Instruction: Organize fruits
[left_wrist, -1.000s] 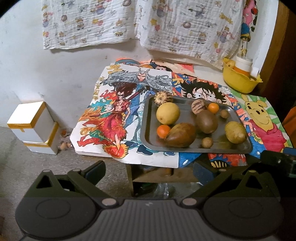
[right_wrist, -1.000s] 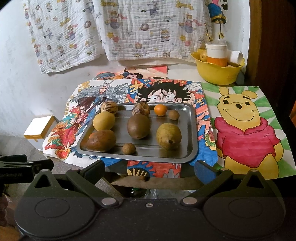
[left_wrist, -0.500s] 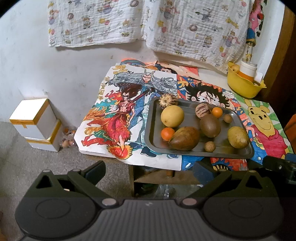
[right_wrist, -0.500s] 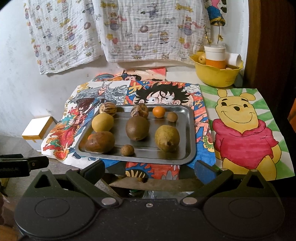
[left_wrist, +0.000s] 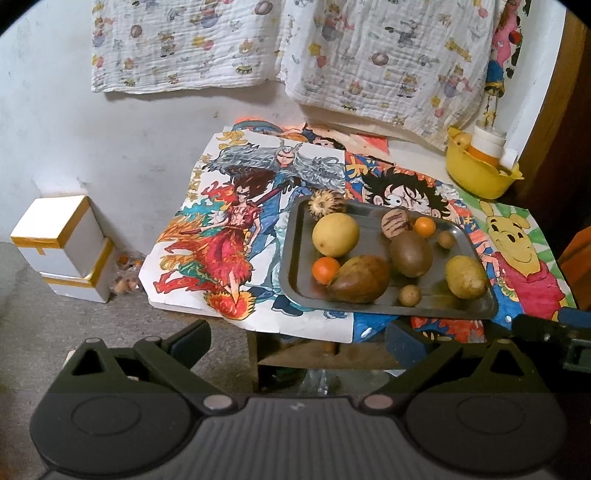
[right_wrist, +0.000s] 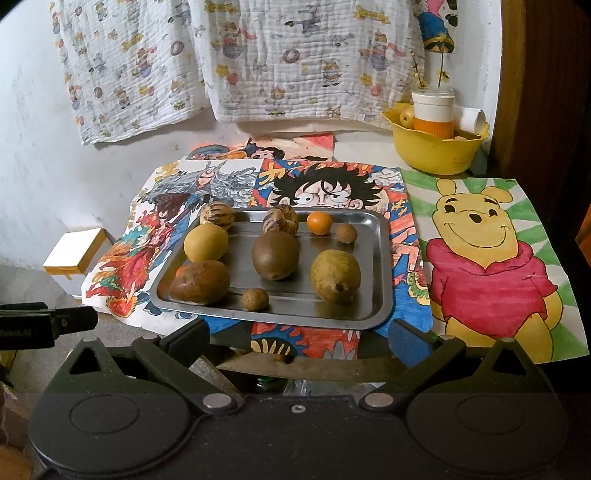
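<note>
Lying loose on a metal tray (right_wrist: 384, 295) near the front of the bench (right_wrist: 240, 363): two striped round fruits (right_wrist: 217, 216) along the far rim, a tangerine (right_wrist: 319, 222) and a small brown fruit (right_wrist: 346, 233) beside them, a yellow round fruit (right_wrist: 205, 242), a kiwi (right_wrist: 275, 254) in the middle, a yellowish pear-shaped fruit (right_wrist: 335, 271), a brown pear-shaped fruit (right_wrist: 199, 282) with a second tangerine (left_wrist: 325, 270) tucked against it, and another small brown fruit (right_wrist: 254, 298) near the front rim. Probably light to middling in weight, firm-skinned yet bruisable, and apt to roll on the slick steel. Best taken across the widest part with gentle pressure; for the pear shapes, across the fat belly rather than the tapering end. Hard to judge whether already arranged or awaiting sorting, with kinds lying partly mixed. Further out, cartoon drawings (right_wrist: 487, 266) covering the bench, a yellow bowl (right_wrist: 434, 155) at the far right corner, white boxes (left_wrist: 59, 236) on the floor. Left gripper (left_wrist: 297, 338) and right gripper (right_wrist: 295, 338) both spread wide and empty, held short of the bench edge. Compared with a second ago: every fruit in the same spot, both grippers spread as before, only a slight drift in the left view and of the left gripper at the edge of the right view.
</note>
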